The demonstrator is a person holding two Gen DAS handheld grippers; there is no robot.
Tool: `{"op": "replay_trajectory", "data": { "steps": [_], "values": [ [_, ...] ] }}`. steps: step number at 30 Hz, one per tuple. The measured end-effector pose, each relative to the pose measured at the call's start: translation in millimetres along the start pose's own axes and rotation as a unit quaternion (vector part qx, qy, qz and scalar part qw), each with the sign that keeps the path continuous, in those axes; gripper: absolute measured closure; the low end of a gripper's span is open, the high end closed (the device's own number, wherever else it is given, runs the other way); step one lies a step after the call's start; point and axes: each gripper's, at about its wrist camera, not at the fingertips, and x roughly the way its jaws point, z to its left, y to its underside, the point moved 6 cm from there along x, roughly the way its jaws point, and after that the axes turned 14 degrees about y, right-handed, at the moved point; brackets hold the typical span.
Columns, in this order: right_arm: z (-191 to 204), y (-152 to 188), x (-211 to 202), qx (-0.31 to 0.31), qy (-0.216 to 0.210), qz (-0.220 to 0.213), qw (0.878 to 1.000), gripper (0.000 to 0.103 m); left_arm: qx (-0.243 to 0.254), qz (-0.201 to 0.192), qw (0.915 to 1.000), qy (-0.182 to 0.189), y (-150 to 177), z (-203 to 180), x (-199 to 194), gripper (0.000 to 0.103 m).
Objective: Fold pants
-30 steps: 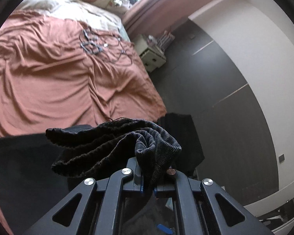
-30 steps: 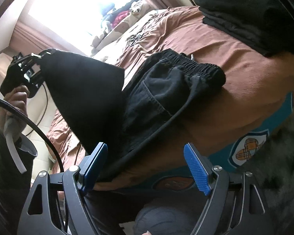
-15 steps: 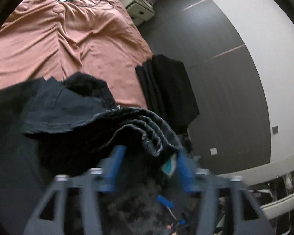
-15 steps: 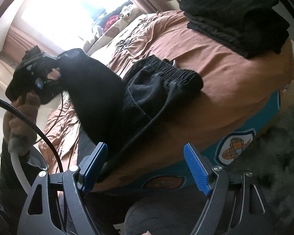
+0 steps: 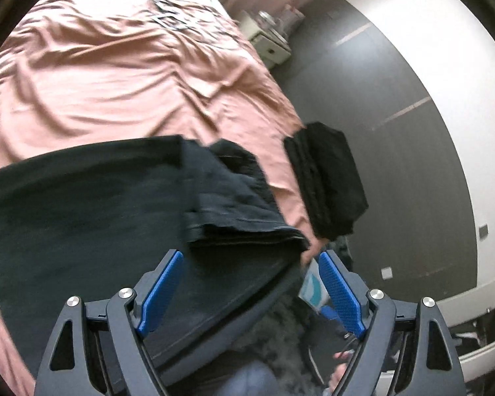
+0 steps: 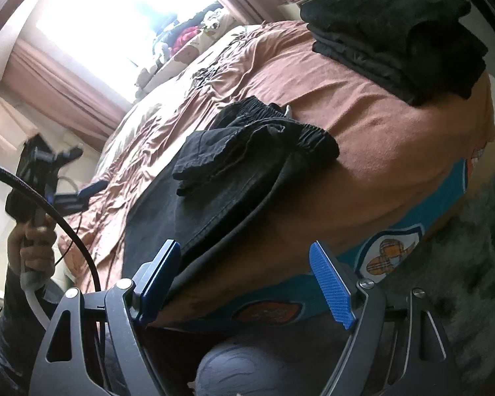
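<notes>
Both blue-padded grippers, left (image 5: 249, 292) just opened and right (image 6: 246, 285), gape empty over folded black cotton pants (image 6: 247, 161), dark folded stack (image 6: 399, 36) at two o'clock.

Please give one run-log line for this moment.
left gripper: open, just released | black folded pants: on brown bedsheet | right gripper: open

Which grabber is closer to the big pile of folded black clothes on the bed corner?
Neither is clearly nearer the folded pile. The right gripper hangs open off the bed's near edge, the pants between. The left gripper is open over those pants.
</notes>
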Motion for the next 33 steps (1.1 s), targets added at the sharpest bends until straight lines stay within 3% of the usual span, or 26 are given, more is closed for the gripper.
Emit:
{"op": "replay_trajectory", "data": {
  "steps": [9,17,26,33],
  "values": [
    [20,-24,0,-0.079,0.036,-0.024,0.996,0.024,-0.031,-0.062,0.9956,-0.064,33,75,-70,0.018],
    [53,-50,21,-0.162,0.074,-0.026,0.984,0.024,-0.074,-0.109,0.9884,-0.076,70,124,-108,0.019],
    [105,-66,55,-0.267,0.117,-0.026,0.956,0.024,-0.120,-0.147,0.9762,-0.106,119,163,-133,0.026],
    [147,-63,88,-0.352,0.128,-0.021,0.927,0.024,-0.140,-0.149,0.9734,-0.105,142,173,-128,0.032]
  ]
}}
